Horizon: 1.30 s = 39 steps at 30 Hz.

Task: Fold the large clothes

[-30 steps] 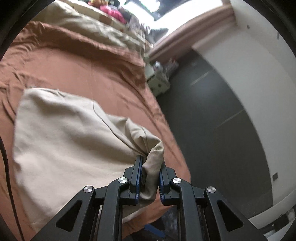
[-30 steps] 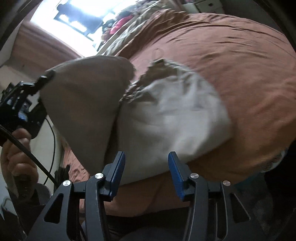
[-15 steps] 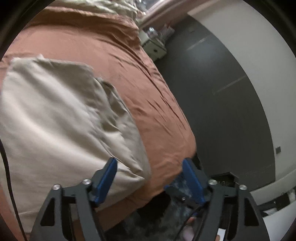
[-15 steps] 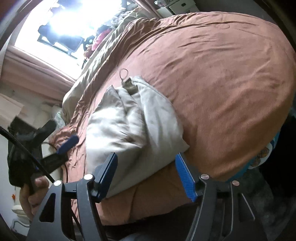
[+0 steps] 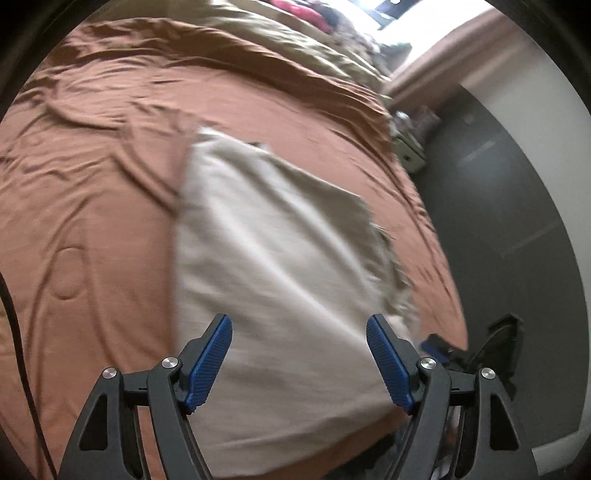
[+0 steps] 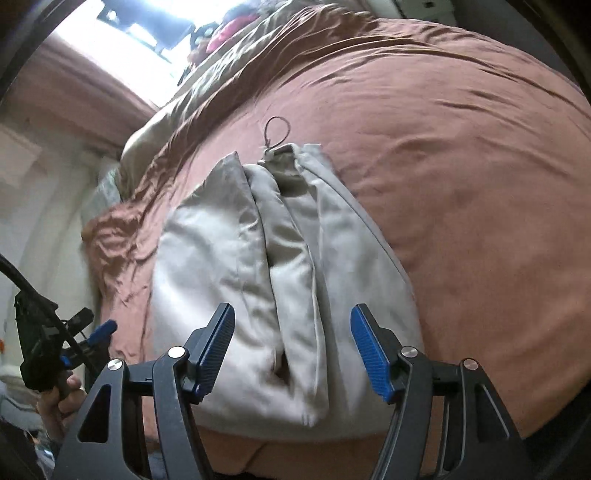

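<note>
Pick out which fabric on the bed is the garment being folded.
The pale beige garment, folded in layers near the bed's edge with a cord loop at its far end. The rust-brown sheet and olive blanket lie spread beneath and beyond.

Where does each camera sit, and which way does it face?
Left wrist: on the left gripper, looking down over the folded beige garment on the brown bed cover; its own open fingers show.
Right wrist: on the right gripper, facing the same garment; its open fingers show, and a hand holding the left gripper.
Shared: garment, bed cover, bright window.
</note>
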Each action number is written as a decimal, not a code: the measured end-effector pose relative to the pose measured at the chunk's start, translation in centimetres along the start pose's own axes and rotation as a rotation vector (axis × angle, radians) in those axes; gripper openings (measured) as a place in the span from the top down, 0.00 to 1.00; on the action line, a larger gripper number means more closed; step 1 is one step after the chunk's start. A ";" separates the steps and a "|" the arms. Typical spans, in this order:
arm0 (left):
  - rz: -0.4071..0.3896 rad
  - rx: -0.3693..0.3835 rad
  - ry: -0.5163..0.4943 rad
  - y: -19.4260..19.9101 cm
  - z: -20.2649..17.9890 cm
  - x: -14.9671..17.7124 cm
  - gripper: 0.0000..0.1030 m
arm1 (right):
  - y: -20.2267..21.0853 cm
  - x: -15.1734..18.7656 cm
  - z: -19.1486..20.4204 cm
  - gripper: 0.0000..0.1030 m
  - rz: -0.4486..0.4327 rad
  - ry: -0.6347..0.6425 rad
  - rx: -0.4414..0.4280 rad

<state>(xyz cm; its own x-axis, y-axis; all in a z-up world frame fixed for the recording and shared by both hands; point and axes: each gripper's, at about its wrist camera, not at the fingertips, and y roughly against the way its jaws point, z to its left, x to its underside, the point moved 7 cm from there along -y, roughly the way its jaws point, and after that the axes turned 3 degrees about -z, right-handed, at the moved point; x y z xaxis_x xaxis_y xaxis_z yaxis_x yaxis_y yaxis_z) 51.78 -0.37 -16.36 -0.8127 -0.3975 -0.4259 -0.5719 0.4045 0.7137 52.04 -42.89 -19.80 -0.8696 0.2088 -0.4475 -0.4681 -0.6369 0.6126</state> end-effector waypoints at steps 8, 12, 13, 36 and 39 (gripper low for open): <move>0.008 -0.054 0.091 -0.9 7.0 0.1 0.26 | -5.5 -3.8 1.8 0.38 0.127 0.107 0.002; 0.035 -0.056 0.120 -2.6 8.7 0.8 0.26 | -8.5 -5.8 2.3 0.38 0.188 0.147 0.006; 0.040 -0.054 0.128 -3.0 9.1 1.0 0.26 | -9.2 -6.2 2.5 0.38 0.199 0.152 0.018; 0.090 0.055 0.093 -4.3 5.2 2.4 0.37 | -7.8 -8.1 6.4 0.98 0.126 0.312 0.065; 0.086 0.069 0.072 -3.9 3.7 2.4 0.37 | -5.9 -7.4 5.7 0.98 0.104 0.317 0.090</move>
<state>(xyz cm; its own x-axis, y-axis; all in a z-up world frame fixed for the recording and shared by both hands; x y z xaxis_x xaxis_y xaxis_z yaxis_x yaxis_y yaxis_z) 51.66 0.16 -22.20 -0.8503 -0.4162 -0.3222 -0.5091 0.4944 0.7046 60.30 -36.43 -16.38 -0.8282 -0.1036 -0.5508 -0.4036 -0.5717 0.7143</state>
